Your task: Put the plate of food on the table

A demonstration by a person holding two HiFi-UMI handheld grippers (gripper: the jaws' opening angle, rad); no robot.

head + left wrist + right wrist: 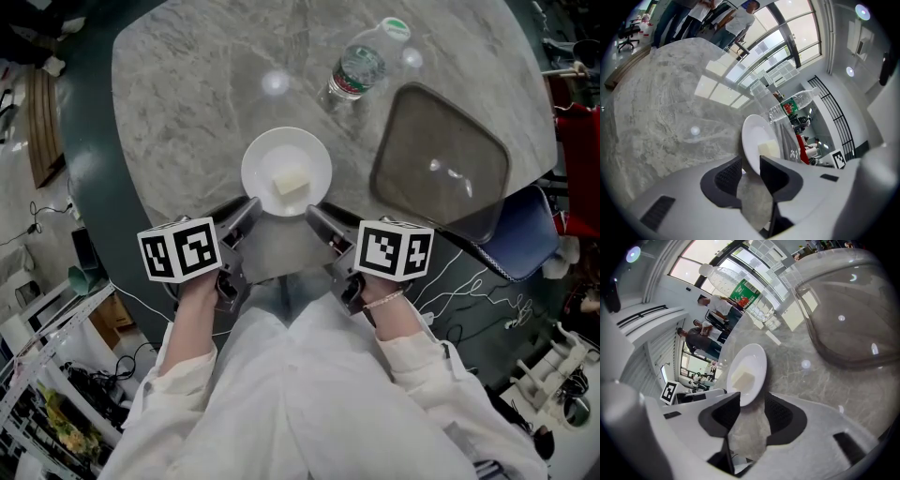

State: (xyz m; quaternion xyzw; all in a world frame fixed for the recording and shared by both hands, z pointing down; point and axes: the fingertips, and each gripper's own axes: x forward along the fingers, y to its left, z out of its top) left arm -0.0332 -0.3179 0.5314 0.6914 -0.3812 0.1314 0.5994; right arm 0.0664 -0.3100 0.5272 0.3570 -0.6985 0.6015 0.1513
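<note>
The left gripper (251,204), jaws apart at the rim, and the right gripper (314,214), jaws opening with the rim between them, flank 1 round, glossy white plate (265,161). It lies flat near the marble table (187,94) edge, carrying 1 pale cream block of food (291,181).

- Left grey two-jaw gripper (251,208): at 7 o'clock of white round plate (286,173), jaws aimed toward 1 o'clock. In left gripper view jaws stand apart, plate rim between tips, pads not clamping.
- Right grey two-jaw gripper (314,214): at 5 o'clock of plate, aimed toward 11 o'clock. Jaws opening, plate rim between them, not pressed.
- Left hand (199,286) and right hand (382,302) wrap handles under black-and-white marker cubes (180,249).
- Forearms in white sleeves (178,375) reach up from 6 o'clock, wrists level.
</note>
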